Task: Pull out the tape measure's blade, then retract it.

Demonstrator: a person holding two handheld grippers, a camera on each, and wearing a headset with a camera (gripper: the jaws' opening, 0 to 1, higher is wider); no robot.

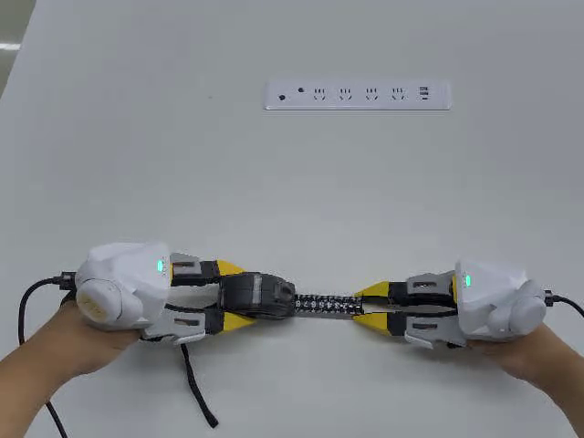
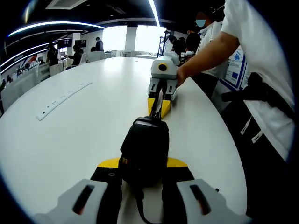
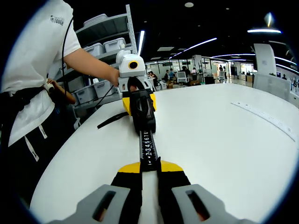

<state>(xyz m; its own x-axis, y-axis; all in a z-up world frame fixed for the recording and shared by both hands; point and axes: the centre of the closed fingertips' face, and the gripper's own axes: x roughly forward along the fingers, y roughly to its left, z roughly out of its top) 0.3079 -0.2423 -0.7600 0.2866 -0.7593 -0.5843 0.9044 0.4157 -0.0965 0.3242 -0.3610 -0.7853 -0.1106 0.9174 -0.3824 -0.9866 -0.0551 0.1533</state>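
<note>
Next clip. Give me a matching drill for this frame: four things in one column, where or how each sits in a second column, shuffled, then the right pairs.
Things
1. tape measure case
2. blade
3. power strip
4. strap

Places or states
A. lies at the far side of the table, apart from both grippers
B. clamped between the jaws of the left gripper
C. trails loose on the table, nearer the person than the grippers
D. pulled out a short way, its end pinched by the right gripper

Pairs: 1-B, 2-D, 3-A, 4-C
</note>
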